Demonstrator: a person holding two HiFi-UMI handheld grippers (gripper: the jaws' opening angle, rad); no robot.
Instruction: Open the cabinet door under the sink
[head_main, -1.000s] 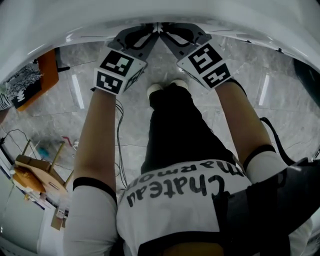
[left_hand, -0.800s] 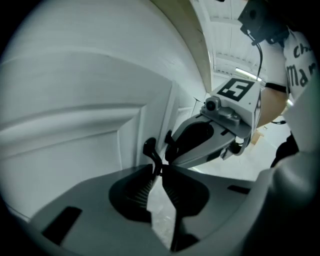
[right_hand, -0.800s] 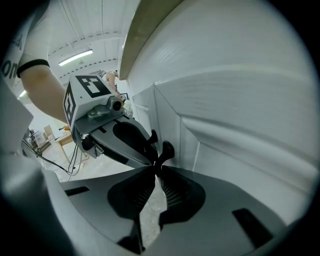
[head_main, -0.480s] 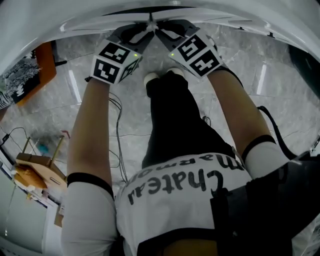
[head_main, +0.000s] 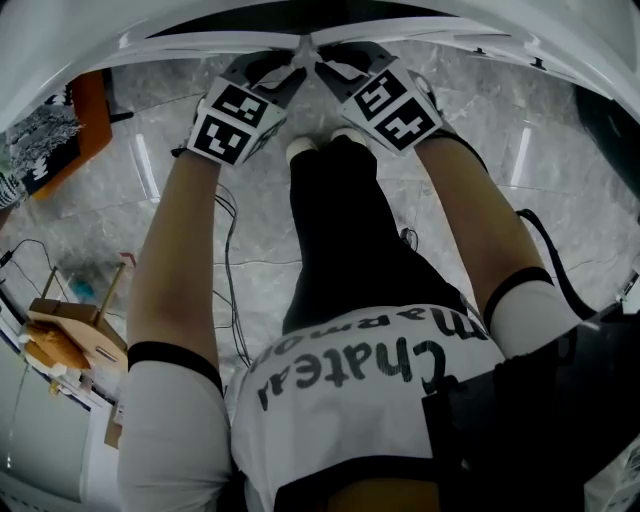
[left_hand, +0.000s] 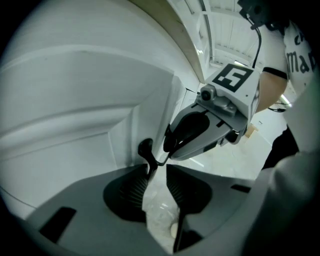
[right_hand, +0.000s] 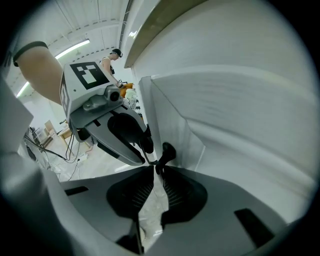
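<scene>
Two white cabinet doors meet under the counter, the left door (left_hand: 75, 130) and the right door (right_hand: 240, 120); in the head view their top edges (head_main: 200, 40) run along the top. Each carries a small black knob. My left gripper (head_main: 292, 55) (left_hand: 159, 167) has its tips at the left door's knob (left_hand: 145, 148); its jaws are opening, with floor showing through the gap. My right gripper (head_main: 322, 55) (right_hand: 157, 169) sits tip to tip with it. Its jaws are also opening, a narrow gap round the neck of the right door's knob (right_hand: 168, 150).
Below lies a grey marble floor (head_main: 560, 200) with loose cables (head_main: 232, 260). The person's legs and white shoes (head_main: 305, 148) stand right under the grippers. A wooden stool (head_main: 70, 335) and an orange-edged board (head_main: 95, 130) are at the left. Another person (right_hand: 112, 55) is far behind.
Both grippers have shifted toward the top of the head view, tips still together at the door seam. A dark gap now shows above the doors' top edges.
</scene>
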